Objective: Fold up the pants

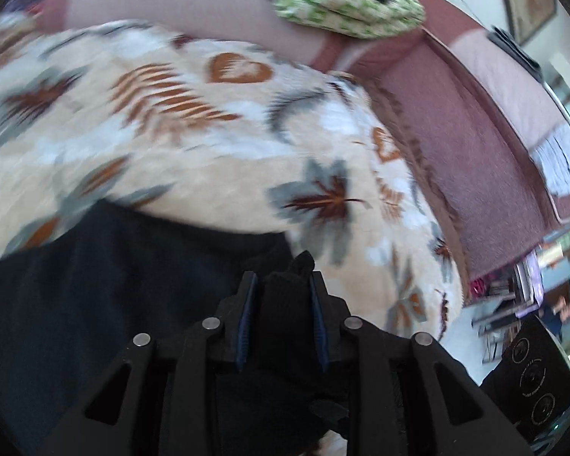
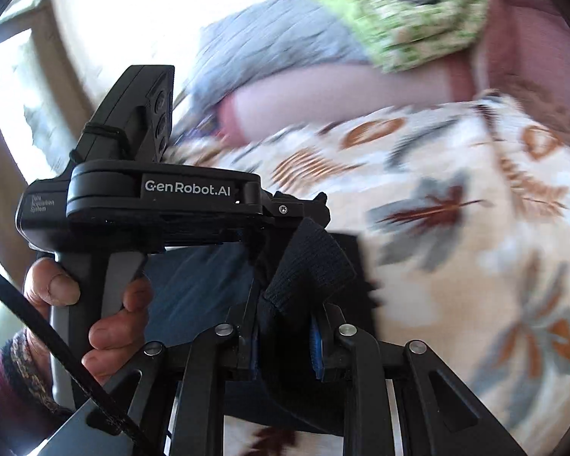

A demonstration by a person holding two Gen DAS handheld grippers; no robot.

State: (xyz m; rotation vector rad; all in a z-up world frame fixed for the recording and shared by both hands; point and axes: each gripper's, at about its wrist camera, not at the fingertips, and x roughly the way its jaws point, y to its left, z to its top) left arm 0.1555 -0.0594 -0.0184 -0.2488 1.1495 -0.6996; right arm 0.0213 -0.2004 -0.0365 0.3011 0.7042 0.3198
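Both tools were clamped on the dark pants: left gripper at lower centre, right gripper likewise, cloth bunched between the pads. The pants lay low on the leaf-print blanket. Carrying both corners level would probably keep the fold square.

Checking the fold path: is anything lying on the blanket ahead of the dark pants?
Nothing visible does. Both the left gripper and right gripper already pinch the dark knit pants, and the leaf-patterned cream blanket ahead lies bare.
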